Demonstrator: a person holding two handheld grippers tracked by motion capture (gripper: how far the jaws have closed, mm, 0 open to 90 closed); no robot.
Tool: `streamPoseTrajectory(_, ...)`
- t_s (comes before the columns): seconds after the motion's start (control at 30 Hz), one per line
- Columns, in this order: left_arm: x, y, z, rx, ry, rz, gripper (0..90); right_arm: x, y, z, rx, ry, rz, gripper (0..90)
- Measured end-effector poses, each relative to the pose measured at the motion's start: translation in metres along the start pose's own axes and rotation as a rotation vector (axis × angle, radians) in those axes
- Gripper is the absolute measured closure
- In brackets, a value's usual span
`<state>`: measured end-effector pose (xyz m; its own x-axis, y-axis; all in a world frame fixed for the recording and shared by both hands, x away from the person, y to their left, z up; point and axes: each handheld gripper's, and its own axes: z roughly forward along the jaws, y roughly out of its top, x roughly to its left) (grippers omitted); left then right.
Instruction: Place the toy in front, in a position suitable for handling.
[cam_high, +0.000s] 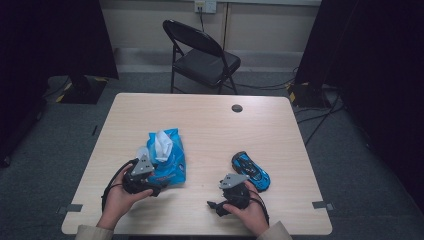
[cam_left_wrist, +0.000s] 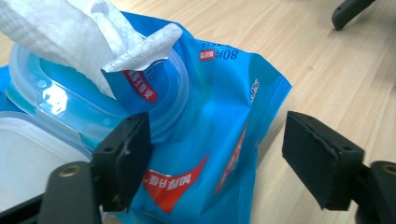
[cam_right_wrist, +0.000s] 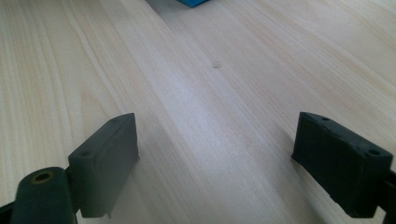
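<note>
Wipes sit in a blue pack (cam_high: 167, 159) on the left half of our pale wooden worktop (cam_high: 210, 125), its clear flip lid (cam_left_wrist: 28, 154) open and a white wipe (cam_left_wrist: 79, 32) standing out of the opening. We hold our left gripper (cam_left_wrist: 217, 158) at the pack's near end; its jaws stand apart, the pack's lower corner lying between them, one pad just beside the lid rim and the other over bare wood. Our right gripper (cam_right_wrist: 217, 158) rests low over the worktop, its jaws wide apart with nothing between them. Near it, to its right in the high view, lies a blue toy car (cam_high: 250, 171).
</note>
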<state>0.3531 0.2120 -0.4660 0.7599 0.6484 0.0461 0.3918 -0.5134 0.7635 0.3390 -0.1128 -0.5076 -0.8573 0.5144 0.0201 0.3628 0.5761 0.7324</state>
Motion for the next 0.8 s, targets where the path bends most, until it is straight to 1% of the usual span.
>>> streamPoseTrajectory(0.03,0.000,0.000,0.000,0.000,0.000,0.000,21.3,0.000,0.000,0.000,0.000,0.000,0.000,13.3)
streamPoseTrajectory(0.07,-0.003,0.002,0.001,0.014,0.011,0.008,19.7,0.000,0.000,0.000,0.000,0.000,0.000,13.2)
streamPoseTrajectory(0.1,-0.003,0.002,0.001,0.014,0.011,0.008,20.2,0.000,0.000,0.000,0.000,0.000,0.000,13.2)
streamPoseTrajectory(0.13,-0.007,0.005,-0.001,-0.019,0.010,0.019,21.7,0.000,0.000,0.000,0.000,0.000,0.000,13.2)
streamPoseTrajectory(0.17,-0.007,0.005,-0.001,-0.019,0.010,0.019,29.8,0.000,0.000,0.000,0.000,0.000,0.000,13.2)
streamPoseTrajectory(0.2,-0.008,0.007,-0.002,-0.036,-0.034,0.002,29.8,0.000,0.000,0.000,0.000,0.000,0.000,13.2)
streamPoseTrajectory(0.23,-0.009,0.008,-0.001,-0.021,-0.033,0.009,35.1,0.000,0.000,0.000,0.000,0.000,-0.001,13.2)
streamPoseTrajectory(0.27,-0.010,0.009,0.000,-0.003,-0.028,0.016,28.2,0.000,0.000,0.000,0.000,0.000,0.000,13.3)
streamPoseTrajectory(0.3,-0.011,0.009,0.003,0.010,-0.034,0.013,24.1,0.000,0.000,0.000,0.000,0.000,0.000,13.2)
streamPoseTrajectory(0.33,-0.010,0.008,0.005,0.024,-0.035,0.008,28.2,0.000,0.000,0.000,0.000,0.000,0.000,13.2)
streamPoseTrajectory(0.37,-0.010,0.007,0.007,0.031,-0.034,0.006,28.2,0.000,0.000,0.000,0.000,0.000,0.000,13.2)
streamPoseTrajectory(0.4,-0.011,0.005,0.010,0.023,-0.031,0.011,28.2,0.000,0.000,0.000,0.000,0.000,0.000,13.2)
streamPoseTrajectory(0.47,-0.012,0.005,0.014,0.028,-0.011,0.023,27.7,0.000,0.000,0.000,0.000,0.000,0.000,13.3)
streamPoseTrajectory(0.5,-0.014,0.007,0.019,0.040,0.024,0.044,27.7,0.000,0.000,0.000,0.000,-0.001,0.000,13.3)
streamPoseTrajectory(0.53,-0.015,0.008,0.021,0.049,0.044,0.059,27.8,0.000,0.000,0.000,0.000,0.000,-0.001,13.3)
streamPoseTrajectory(0.57,-0.015,0.008,0.021,0.049,0.044,0.059,29.1,0.000,0.000,0.000,0.000,0.000,-0.001,13.3)
streamPoseTrajectory(0.6,-0.016,0.009,0.023,0.064,0.063,0.062,29.1,0.000,0.000,0.000,0.000,-0.001,0.000,13.3)
streamPoseTrajectory(0.63,-0.015,0.011,0.023,0.070,0.081,0.067,33.6,0.000,0.000,0.000,0.000,0.000,0.000,13.3)
streamPoseTrajectory(0.67,-0.012,0.012,0.025,0.061,0.080,0.047,37.3,0.000,0.000,0.000,0.000,0.000,0.000,13.3)
streamPoseTrajectory(0.7,-0.012,0.012,0.025,0.061,0.080,0.047,39.0,0.000,0.000,0.000,0.000,0.000,0.000,13.3)
streamPoseTrajectory(0.73,-0.009,0.012,0.027,0.051,0.086,0.035,39.4,0.000,0.000,0.000,0.000,0.000,0.000,13.3)
streamPoseTrajectory(0.8,-0.007,0.013,0.028,0.052,0.090,0.033,39.8,0.000,0.000,0.000,0.000,0.000,0.000,13.3)
